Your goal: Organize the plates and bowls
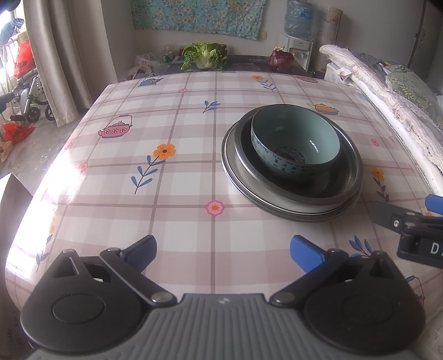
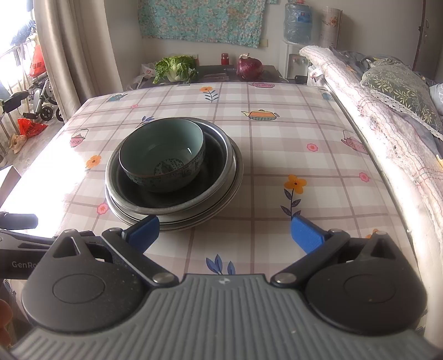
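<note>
Desk fills most of both views, covered by a plaid oilcloth with flowers and teapots; strong glare on its left side. A bed with a lace-edged quilt runs along the right edge of both frames.

Stack of metal plates sits right of centre in the left wrist view, left of centre in the right wrist view — a dark shallow dish on top of wider steel plates, all nested. Celadon bowl stands upright inside the top dish, off-centre toward its upper left, patterned band on the outside, empty.

Left hand-held gripper at the bottom of its frame, blue fingers wide apart, nothing between them, over bare desk, left of and below the stack. Right hand-held gripper also spread wide and empty — its left blue finger overlaps the stack's near rim in the frame; contact unclear.

Far end, top of frame: leafy cabbage, a red cabbage, and a water dispenser with a blue bottle.
</note>
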The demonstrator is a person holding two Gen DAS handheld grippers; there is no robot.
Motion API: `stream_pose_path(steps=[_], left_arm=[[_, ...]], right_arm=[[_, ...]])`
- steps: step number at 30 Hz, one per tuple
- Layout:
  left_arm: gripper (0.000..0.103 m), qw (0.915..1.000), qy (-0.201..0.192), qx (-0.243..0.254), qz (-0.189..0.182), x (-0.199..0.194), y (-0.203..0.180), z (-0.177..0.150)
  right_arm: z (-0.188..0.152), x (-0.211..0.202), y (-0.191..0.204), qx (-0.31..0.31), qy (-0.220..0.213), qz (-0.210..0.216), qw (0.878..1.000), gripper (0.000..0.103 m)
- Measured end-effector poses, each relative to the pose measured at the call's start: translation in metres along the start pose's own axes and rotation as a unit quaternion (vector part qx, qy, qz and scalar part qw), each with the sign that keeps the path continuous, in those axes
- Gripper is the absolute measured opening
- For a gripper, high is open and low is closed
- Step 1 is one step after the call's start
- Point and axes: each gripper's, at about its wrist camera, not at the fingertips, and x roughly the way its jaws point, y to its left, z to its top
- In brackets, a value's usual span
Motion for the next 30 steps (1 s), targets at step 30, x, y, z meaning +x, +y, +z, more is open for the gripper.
stream_pose_path(steps=[30], left_arm=[[0.103, 1.0000, 0.001, -0.001, 0.001, -0.0026, 0.0027, -0.0005]], right_arm=[[-0.0056, -0.0016, -0.0003, 0.004, 0.003, 0.002, 1.000, 0.102]])
